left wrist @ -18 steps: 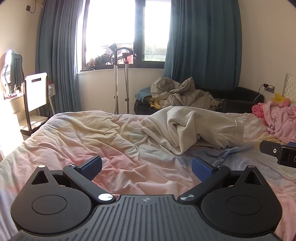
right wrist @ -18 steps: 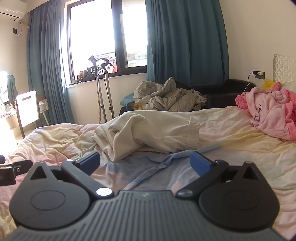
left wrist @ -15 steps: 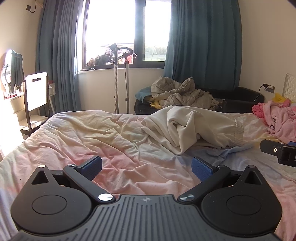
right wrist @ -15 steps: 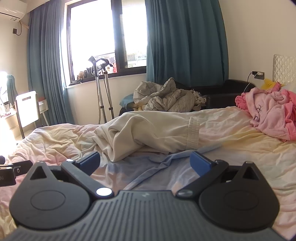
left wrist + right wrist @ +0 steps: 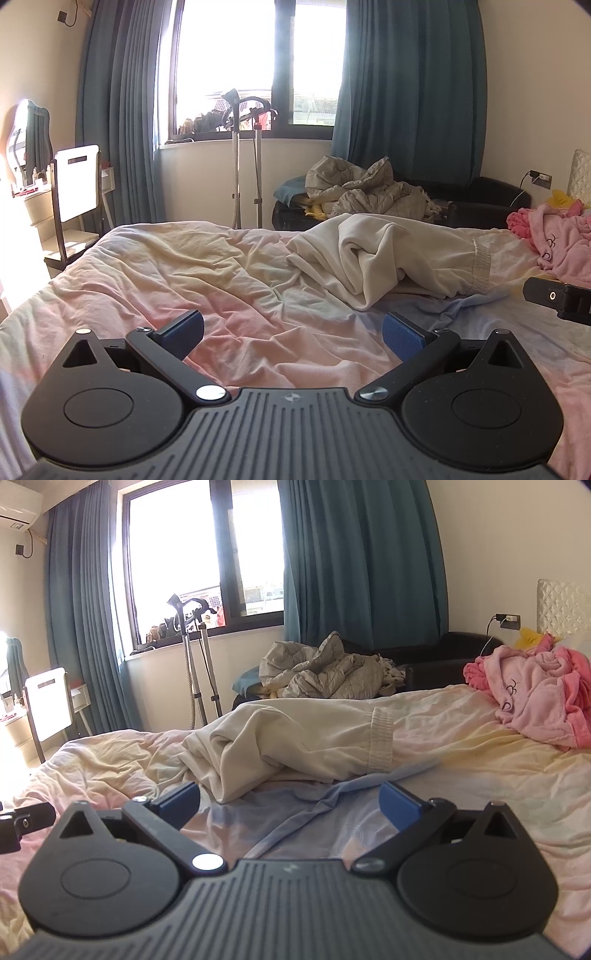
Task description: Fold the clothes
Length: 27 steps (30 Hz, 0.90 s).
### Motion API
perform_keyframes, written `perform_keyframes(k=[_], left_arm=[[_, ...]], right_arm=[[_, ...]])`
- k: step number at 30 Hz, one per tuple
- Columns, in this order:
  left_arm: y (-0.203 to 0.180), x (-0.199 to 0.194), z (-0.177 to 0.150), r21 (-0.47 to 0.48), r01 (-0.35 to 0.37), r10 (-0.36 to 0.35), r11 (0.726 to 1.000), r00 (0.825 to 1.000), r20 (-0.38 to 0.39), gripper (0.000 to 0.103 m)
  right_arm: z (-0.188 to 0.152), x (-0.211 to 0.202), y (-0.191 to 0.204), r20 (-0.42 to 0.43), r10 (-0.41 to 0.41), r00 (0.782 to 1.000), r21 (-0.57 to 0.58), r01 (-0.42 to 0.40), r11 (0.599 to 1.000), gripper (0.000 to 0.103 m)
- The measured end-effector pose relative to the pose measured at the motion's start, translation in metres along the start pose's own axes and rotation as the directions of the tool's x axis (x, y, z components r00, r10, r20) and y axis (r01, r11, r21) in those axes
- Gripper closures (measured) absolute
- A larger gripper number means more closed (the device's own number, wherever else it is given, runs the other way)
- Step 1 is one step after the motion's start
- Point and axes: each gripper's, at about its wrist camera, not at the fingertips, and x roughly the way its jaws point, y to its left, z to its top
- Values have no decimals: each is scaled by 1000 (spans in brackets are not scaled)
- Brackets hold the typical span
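A cream sweatshirt lies crumpled on the bed, its ribbed cuff to the right; it also shows in the right wrist view. A light blue garment lies flat in front of it, just ahead of my right gripper, which is open and empty. My left gripper is open and empty over bare pink sheet, left of the sweatshirt. The right gripper's body shows at the right edge of the left wrist view.
A pink robe is heaped at the bed's right by the headboard. A grey quilt lies on a dark sofa behind the bed. A steamer stand, a chair and curtains line the window wall.
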Motion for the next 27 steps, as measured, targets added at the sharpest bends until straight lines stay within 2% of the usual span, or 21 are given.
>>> perform_keyframes(k=[14,27], left_arm=[[1,2,-1,-11,1,-1,1000,1000,-15,0],[0,5,-2,-10,0,-1,1000,1000,-20,0]], right_arm=[[-2,4,5,21,-26,999,-38,27,999,0],[-3,7,0,37,-37,999,-9,37,999,0]])
